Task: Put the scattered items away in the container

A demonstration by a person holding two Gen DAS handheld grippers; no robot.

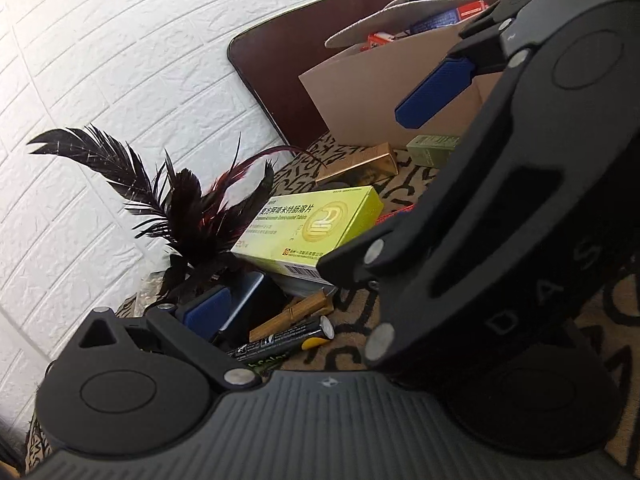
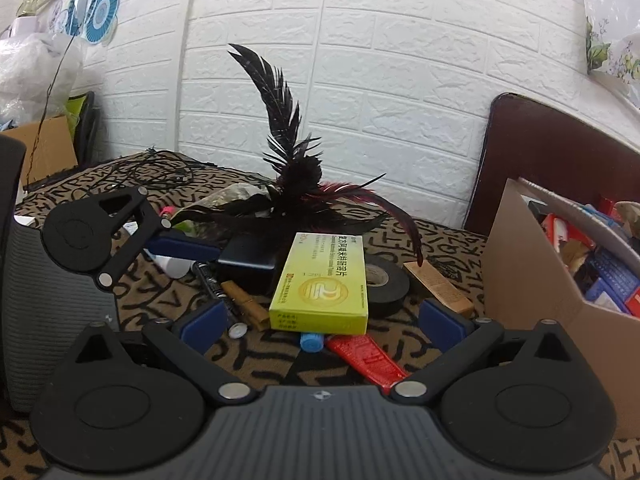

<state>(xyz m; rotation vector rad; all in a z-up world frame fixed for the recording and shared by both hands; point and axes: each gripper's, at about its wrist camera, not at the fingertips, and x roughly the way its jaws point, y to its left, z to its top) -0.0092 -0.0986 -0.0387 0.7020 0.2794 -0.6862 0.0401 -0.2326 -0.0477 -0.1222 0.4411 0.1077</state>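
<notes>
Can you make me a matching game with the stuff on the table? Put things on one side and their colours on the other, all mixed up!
Things:
1. medicine box
2. feather
3. roll of tape
4. cardboard box

Colours:
A. brown
B. yellow-green
C. plain black
D. black with some red

Pairs: 1-B, 2-D, 3-C, 4-A

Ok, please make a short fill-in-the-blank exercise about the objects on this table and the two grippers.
1. The yellow-green medicine box partly covers a roll of ____ tape.
2. The brown cardboard container is already ____ full of packets.
3. The right gripper has its jaws ____.
4. The tall feather is ____ in colour.

Missing words: black; partly; open; black
</notes>
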